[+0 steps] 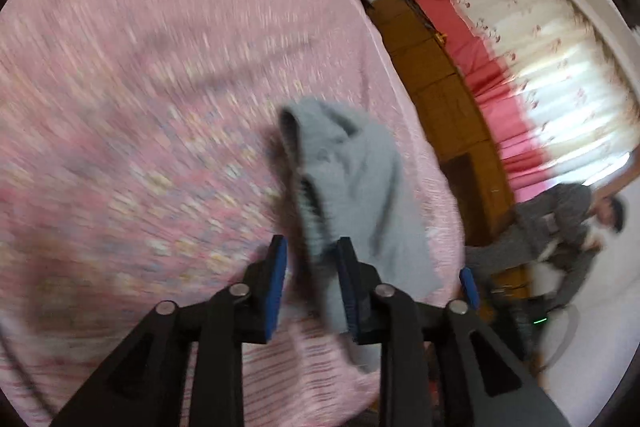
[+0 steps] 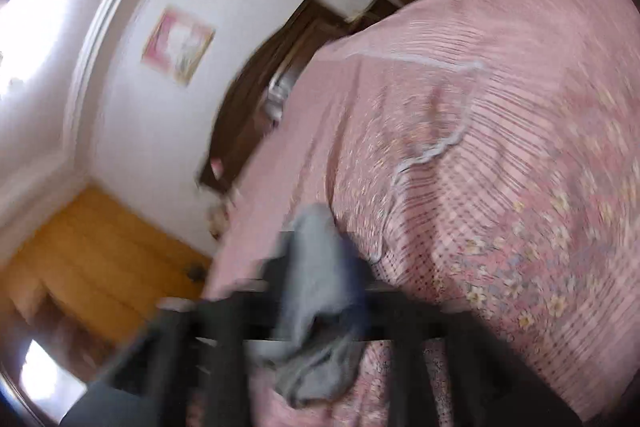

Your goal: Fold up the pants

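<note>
Pink floral bedspread [image 1: 160, 107] fills both views. We see the grey pants [image 1: 352, 167] bunched, long axis running away from the left gripper [image 1: 312, 291]; its fingers stand parted around the fabric. The right gripper [image 2: 320, 291] is blurred; we cannot tell its grip.
</note>
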`<state>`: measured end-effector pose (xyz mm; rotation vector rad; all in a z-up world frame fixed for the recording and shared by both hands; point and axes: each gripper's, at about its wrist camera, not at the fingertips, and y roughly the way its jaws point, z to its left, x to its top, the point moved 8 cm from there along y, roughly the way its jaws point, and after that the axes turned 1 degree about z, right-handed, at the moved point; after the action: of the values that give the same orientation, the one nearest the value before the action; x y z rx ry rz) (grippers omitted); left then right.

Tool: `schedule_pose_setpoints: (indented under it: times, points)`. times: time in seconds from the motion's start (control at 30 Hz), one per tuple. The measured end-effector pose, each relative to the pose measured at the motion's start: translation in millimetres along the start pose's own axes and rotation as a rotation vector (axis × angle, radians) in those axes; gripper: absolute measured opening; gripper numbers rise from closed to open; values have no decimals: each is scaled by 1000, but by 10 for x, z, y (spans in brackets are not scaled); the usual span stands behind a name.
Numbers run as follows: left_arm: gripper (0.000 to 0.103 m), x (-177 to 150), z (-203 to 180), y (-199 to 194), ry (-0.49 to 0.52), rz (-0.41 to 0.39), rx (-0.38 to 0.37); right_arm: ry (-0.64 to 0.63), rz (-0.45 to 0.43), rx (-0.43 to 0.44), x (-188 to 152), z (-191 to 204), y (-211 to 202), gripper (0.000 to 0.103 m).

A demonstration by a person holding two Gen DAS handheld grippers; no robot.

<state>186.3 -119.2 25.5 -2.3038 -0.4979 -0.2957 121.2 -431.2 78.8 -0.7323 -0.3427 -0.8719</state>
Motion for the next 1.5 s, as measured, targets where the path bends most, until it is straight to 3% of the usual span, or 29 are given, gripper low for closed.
schedule_pose_setpoints:
  times: [0.07, 0.13, 0.17, 0.2, 0.23, 0.3, 0.33, 0.4, 0.43, 0.47, 0.53, 0.67, 0.7, 0.73, 0.77, 0.8, 0.87, 0.97, 1.13, 1.23, 1.3, 1.37, 1.4, 1.43, 1.5]
  points:
    - [37, 34, -58, -191, 69, -78, -10, -169, 47, -62, -32, 167, 259, 68]
    - [41, 61, -92, -183, 81, -77, -43, -272, 134, -92, -50, 142, 632, 65]
    - [49, 73, -83, -125, 60, -49, -79, -212, 203, -100, -58, -9, 870, 61]
    - [67, 65, -50, -44, 29, -13, -110, -140, 251, -90, -114, -146, 993, 54]
    - [73, 42, 3, 91, -13, 48, -140, -63, 290, -55, -148, -262, 1103, 54]
    - [73, 27, 122, 265, -63, 109, -160, -70, 304, 14, -132, -193, 1111, 54]
    - [73, 68, 128, 288, -76, 98, -189, -67, 325, 106, -136, -97, 1090, 56]
    - [81, 182, 43, 300, -103, 92, -378, -23, 313, 211, -142, -90, 1017, 64]
    - [82, 241, 25, 357, -142, 135, -481, 14, 308, 218, -127, -143, 993, 64]
    - [82, 282, 50, 404, -183, 156, -527, 47, 312, 215, -123, -208, 982, 63]
    - [82, 324, 101, 480, -228, 162, -546, 60, 330, 184, -131, -308, 977, 63]
    - [82, 238, -18, 609, -145, 181, -449, -28, 360, 55, -226, -206, 1052, 63]
    - [74, 227, -54, 631, -127, 177, -415, -31, 355, 47, -241, -165, 1066, 47]
    - [61, 230, -114, 681, -96, 179, -369, -8, 357, 54, -262, -92, 1076, 30]
    - [25, 233, -131, 727, -76, 184, -318, 10, 343, 40, -262, -102, 1076, 24]
    - [23, 273, -145, 758, -58, 178, -267, 29, 319, 45, -215, -87, 1058, 21]
    - [21, 363, -261, 731, -35, 153, -261, 67, 255, 102, -74, -62, 956, 19]
    - [21, 568, -556, 562, 68, 85, -234, 112, 196, 187, 199, -20, 941, 19]
    - [21, 1116, -822, 703, 235, 49, -92, 18, 188, 121, 613, -40, 1404, 20]
    - [23, 1419, -713, 1164, 295, 71, 34, -62, 264, 4, 432, -328, 1894, 21]
    - [38, 1406, -463, 1533, 322, 128, 182, -33, 284, -5, 416, -429, 1911, 21]
    - [42, 1352, -459, 1579, 375, 79, 198, -111, 279, -67, 457, -361, 1827, 29]
    - [53, 1339, -502, 1518, 411, 54, 229, -170, 249, -119, 460, -291, 1750, 43]
    - [60, 1319, -552, 1437, 452, 26, 291, -210, 219, -163, 464, -232, 1660, 60]
    - [66, 1340, -586, 1194, 503, -41, 415, -310, 174, -253, 415, -35, 1471, 72]
